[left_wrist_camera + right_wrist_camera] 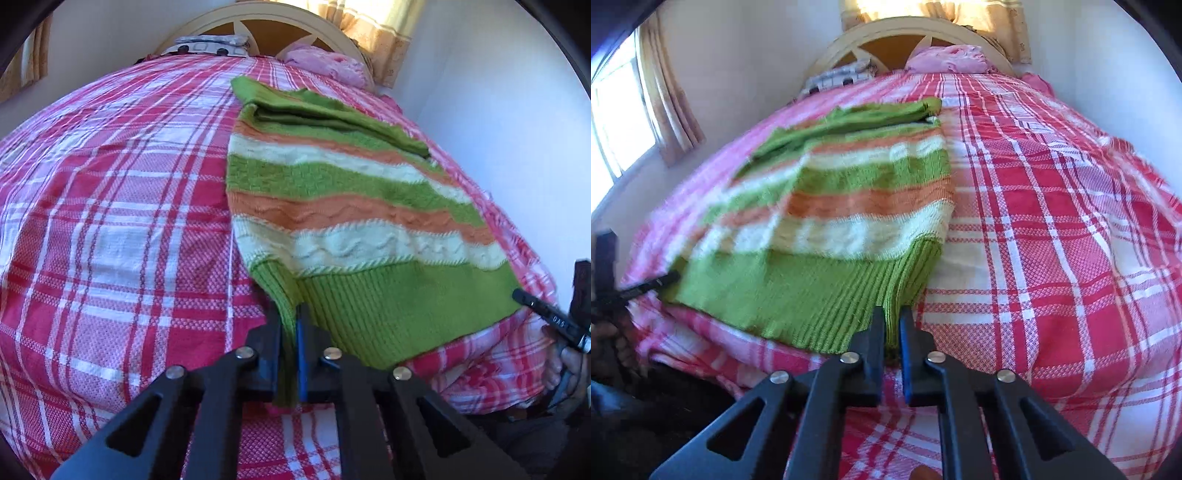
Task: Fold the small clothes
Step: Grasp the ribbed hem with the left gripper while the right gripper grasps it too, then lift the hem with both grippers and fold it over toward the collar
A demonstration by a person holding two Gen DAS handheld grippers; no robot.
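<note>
A knitted sweater (351, 184) in green, orange and cream stripes lies flat on the bed, with its sleeves folded across the far end. Its green ribbed hem (388, 306) faces me. My left gripper (290, 314) is shut on the hem's left corner, a strip of green rib pinched between the pads. In the right wrist view the sweater (849, 184) lies to the left, and my right gripper (891, 314) is shut on the hem's right corner (886, 291). Each gripper also shows at the edge of the other view, at the far hem corner.
A red, pink and white plaid cover (110, 221) spreads over the whole bed (1052, 221). A pink pillow (325, 62) and a patterned one (210, 44) lie by the cream headboard (886, 27). A white wall runs along one side, and a curtained window (613, 110) is on the other.
</note>
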